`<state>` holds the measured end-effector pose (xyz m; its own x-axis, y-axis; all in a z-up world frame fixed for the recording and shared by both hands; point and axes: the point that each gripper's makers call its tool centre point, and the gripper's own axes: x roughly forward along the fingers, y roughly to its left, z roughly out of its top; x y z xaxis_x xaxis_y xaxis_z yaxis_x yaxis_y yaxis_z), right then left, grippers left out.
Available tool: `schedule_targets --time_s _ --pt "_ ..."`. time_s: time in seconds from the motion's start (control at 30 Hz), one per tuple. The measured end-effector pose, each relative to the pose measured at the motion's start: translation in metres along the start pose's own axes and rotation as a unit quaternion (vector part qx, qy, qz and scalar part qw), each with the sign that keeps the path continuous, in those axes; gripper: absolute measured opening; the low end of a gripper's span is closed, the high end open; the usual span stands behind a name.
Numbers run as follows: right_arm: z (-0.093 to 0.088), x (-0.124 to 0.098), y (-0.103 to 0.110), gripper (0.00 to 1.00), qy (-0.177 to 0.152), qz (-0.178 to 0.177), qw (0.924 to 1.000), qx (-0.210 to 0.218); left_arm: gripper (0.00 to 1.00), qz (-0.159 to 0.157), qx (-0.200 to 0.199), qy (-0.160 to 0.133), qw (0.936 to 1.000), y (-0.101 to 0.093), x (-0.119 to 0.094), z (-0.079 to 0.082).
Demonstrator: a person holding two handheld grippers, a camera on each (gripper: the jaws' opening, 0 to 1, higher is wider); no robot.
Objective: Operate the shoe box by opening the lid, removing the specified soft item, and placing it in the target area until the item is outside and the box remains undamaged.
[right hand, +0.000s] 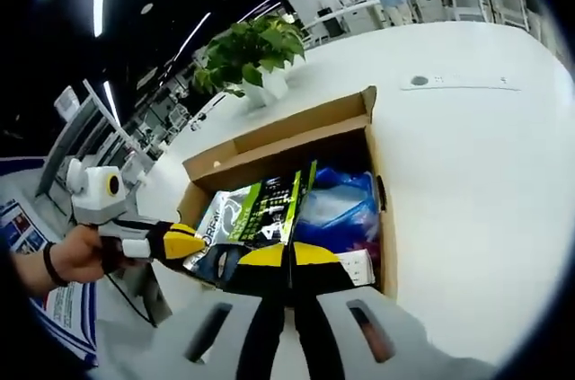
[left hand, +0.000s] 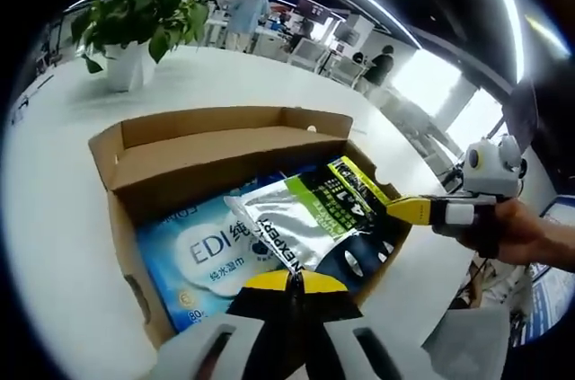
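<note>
Left gripper (left hand: 295, 283) — jaws closed on the near edge of the silver-green pouch (left hand: 310, 209). Right gripper (right hand: 289, 259) — jaws closed on the same pouch's opposite edge. The pouch is held over the open cardboard shoe box (left hand: 171, 157), above a blue wet-wipes pack (left hand: 202, 254). The box rests on a white table (right hand: 467, 164), near a potted plant (left hand: 135, 25).

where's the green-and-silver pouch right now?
The pouch lies at the top of the open box, on the blue wipes pack. In the left gripper view the right gripper is at its right edge and the left gripper at its near edge.
</note>
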<state>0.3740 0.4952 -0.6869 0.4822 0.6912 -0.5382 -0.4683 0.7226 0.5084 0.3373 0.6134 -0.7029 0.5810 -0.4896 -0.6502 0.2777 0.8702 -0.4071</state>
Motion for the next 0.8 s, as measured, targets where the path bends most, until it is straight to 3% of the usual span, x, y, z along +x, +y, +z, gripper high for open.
schedule_targets --time_s 0.4,0.63,0.8 --pt "0.025 -0.041 -0.011 0.0 -0.052 -0.005 0.9986 0.009 0.01 -0.015 0.043 -0.012 0.9989 -0.029 0.004 0.031" --pt "0.029 -0.077 -0.033 0.0 -0.083 -0.021 0.9959 0.029 0.01 -0.041 0.078 -0.009 0.996 -0.071 0.018 0.045" --pt "0.022 -0.11 -0.053 0.0 -0.106 -0.04 0.9925 0.047 0.01 -0.064 0.107 0.0 0.9922 -0.106 0.029 0.048"
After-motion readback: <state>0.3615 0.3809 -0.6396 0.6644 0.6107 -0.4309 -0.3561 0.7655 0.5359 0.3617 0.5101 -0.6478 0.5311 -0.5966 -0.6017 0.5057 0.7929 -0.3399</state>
